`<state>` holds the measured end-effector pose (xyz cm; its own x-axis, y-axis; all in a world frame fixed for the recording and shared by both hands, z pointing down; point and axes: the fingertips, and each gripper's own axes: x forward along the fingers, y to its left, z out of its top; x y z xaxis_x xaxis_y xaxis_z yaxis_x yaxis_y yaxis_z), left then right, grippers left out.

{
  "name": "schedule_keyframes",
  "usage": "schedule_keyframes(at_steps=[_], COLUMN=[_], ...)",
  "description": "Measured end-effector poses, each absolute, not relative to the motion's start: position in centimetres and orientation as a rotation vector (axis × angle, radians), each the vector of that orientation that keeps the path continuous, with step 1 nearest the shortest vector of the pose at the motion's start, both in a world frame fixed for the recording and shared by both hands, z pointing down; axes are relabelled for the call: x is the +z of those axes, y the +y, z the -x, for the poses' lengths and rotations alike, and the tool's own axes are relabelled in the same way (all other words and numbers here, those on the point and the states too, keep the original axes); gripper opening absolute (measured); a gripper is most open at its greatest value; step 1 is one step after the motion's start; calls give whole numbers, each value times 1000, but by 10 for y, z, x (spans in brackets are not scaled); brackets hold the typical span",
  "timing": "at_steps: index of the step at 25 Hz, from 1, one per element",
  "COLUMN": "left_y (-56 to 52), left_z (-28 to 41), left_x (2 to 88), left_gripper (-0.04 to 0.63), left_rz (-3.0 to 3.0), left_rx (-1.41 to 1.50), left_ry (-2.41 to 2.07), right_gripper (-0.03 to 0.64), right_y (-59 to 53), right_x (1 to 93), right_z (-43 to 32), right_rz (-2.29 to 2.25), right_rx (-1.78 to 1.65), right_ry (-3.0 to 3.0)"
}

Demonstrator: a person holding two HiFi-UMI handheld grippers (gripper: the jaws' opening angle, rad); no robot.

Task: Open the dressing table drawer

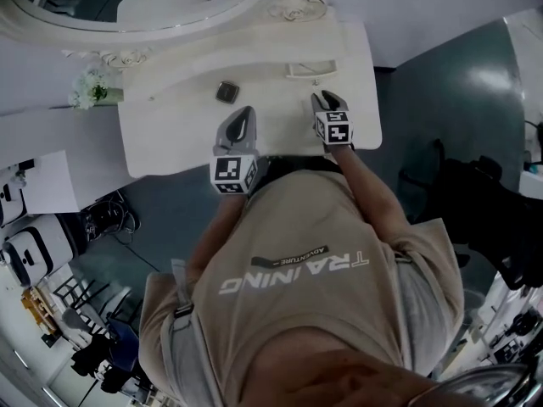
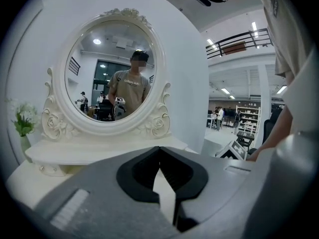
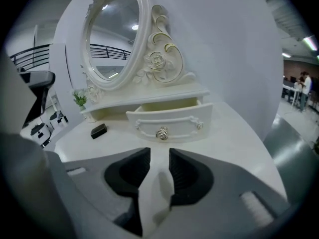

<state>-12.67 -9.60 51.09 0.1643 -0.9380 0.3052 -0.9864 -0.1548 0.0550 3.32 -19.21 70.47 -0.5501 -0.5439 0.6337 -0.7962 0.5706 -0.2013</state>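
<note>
Person's beige shirt (image 1: 314, 270), nearest. Left gripper (image 1: 245, 114), jaws pressed together on nothing, above the dressing table (image 1: 170, 142) front edge. Right gripper (image 1: 327, 100), jaws spread and empty, facing the drawer (image 3: 169, 119), which stands pulled out near the back edge, right half. Small dark box (image 1: 226, 91), mid-surface. Oval mirror (image 2: 110, 68), rearmost.

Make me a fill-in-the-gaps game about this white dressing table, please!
The small white drawer with the round metal knob stands ___, not shut. The right gripper holds ___ between its jaws. In the right gripper view, the small dark block lies to the ___ of the drawer. Missing words: open; nothing; left.
</note>
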Motion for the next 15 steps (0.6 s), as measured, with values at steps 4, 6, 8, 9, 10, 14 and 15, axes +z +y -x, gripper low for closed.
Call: schedule_keyframes(at_steps=[4, 6, 8, 9, 10, 14, 15], left_y=[-99, -98, -97, -97, -97, -101, -102], left_z=[132, 131, 128, 126, 124, 127, 129], left_x=[506, 501, 498, 498, 498, 494, 491], left_gripper=[8, 8, 8, 8, 8, 8, 8], left_rz=[-2187, -2183, -2174, -2171, -2171, -2204, -2215], left_rx=[291, 288, 276, 267, 262, 287, 289], left_ry=[-1916, -1928, -1927, -1918, -1903, -1845, -1833], right_gripper=[106, 84, 42, 19, 5, 4, 5], right_y=[-179, -172, -169, -170, -171, -175, -175], right_x=[691, 678, 662, 655, 648, 618, 609], right_z=[-40, -41, -44, -44, -45, -36, -33], right_rz=[-924, -842, -778, -757, -745, -747, -742], right_rx=[599, 550, 514, 504, 498, 492, 491], right_ry=[-2340, -2377, -2410, -2425, -2441, -2510, -2527])
